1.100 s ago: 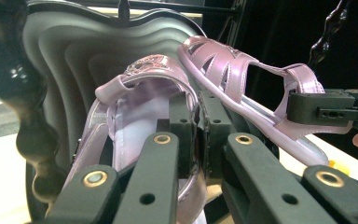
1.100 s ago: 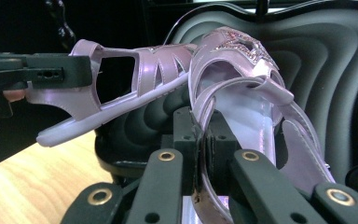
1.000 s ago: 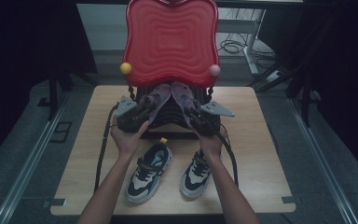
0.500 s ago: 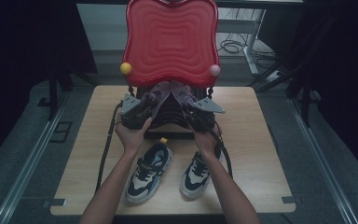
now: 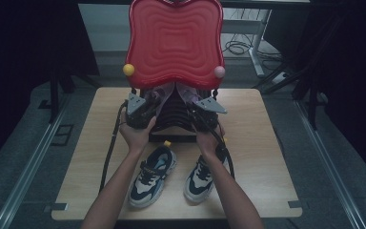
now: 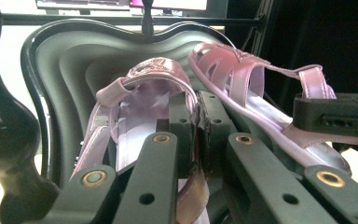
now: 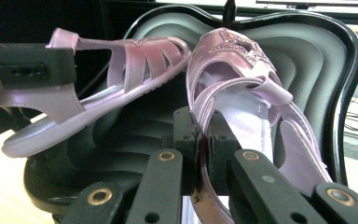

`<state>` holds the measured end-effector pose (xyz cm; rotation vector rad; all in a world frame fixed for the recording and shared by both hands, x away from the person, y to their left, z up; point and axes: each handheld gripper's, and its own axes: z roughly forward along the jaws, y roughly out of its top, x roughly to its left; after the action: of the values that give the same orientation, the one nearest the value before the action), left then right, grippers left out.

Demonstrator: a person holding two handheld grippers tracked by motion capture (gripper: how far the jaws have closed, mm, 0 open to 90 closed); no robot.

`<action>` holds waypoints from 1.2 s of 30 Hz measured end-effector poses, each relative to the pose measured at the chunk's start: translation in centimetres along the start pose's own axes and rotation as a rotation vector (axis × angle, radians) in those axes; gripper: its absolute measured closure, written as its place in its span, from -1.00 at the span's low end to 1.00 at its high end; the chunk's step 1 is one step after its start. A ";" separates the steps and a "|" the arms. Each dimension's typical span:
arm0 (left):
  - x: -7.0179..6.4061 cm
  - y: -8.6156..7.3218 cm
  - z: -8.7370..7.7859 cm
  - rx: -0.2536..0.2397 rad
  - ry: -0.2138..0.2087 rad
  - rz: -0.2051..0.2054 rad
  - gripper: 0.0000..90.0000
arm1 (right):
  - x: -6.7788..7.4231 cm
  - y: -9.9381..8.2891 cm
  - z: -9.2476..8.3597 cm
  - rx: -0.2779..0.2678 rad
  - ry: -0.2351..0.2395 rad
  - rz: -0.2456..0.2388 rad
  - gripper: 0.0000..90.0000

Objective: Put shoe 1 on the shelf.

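Two pink sandals over a black ribbed stand point(image 5: 171, 125) at the table's far middle, below a tall red wavy panel point(image 5: 174, 40) with a yellow ball point(image 5: 128, 69) at its left edge and a pink ball point(image 5: 219, 71) at its right.

Left gripper point(image 5: 139, 110) in the left hand point(image 5: 136, 133), at the stand's left side. Jaws together, clamped on the side strap of the left sandal point(image 6: 140, 95), seen close in the left gripper view: thin pink strap pinched between the pads point(image 6: 182, 130), toe end pointing up into the stand's grey curved back. Sole tilted, heel end toward the camera.

Right gripper point(image 5: 205, 112) in the right hand point(image 5: 209, 138), at the stand's right side. Jaws together too, clamped on a strap of the right sandal point(image 7: 233, 70), glitter star on its toe strap, toe up against the curved back. Strap squeezed between the pads point(image 7: 186, 135).

Sandals side by side, toes close together near the top middle of the stand, heels spread outward. In each gripper view, the other sandal farther off with the other gripper's black jaw at its heel strap.

On the table point(image 5: 262, 143) nearer the person, a pair of dark-and-white sneakers: left sneaker point(image 5: 150, 176), right sneaker point(image 5: 201, 179), toes toward the stand, just apart from each other. Small yellow piece point(image 5: 167, 143) at the stand's front edge. Cables trailing down from both grippers past the forearms.
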<state>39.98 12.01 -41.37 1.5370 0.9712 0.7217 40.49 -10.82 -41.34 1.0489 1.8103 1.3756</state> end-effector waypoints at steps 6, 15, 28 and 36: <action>-0.2 -0.1 0.5 -0.013 0.008 0.011 0.89 | 0.0 -0.4 0.9 0.011 -0.021 -0.004 0.88; -0.7 -0.7 1.0 0.012 -0.021 0.030 0.89 | 0.2 -0.7 1.5 0.022 -0.022 -0.008 0.88; -1.4 -2.5 1.6 0.056 -0.020 0.071 0.89 | 0.3 -1.1 1.8 0.058 -0.011 -0.010 0.87; -1.2 -3.1 1.7 0.070 -0.018 0.078 0.87 | 0.3 -1.6 2.1 0.086 0.009 -0.005 0.84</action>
<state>40.24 10.25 -44.64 1.6479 0.9353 0.7339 41.76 -9.85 -43.41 1.0828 1.8925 1.3113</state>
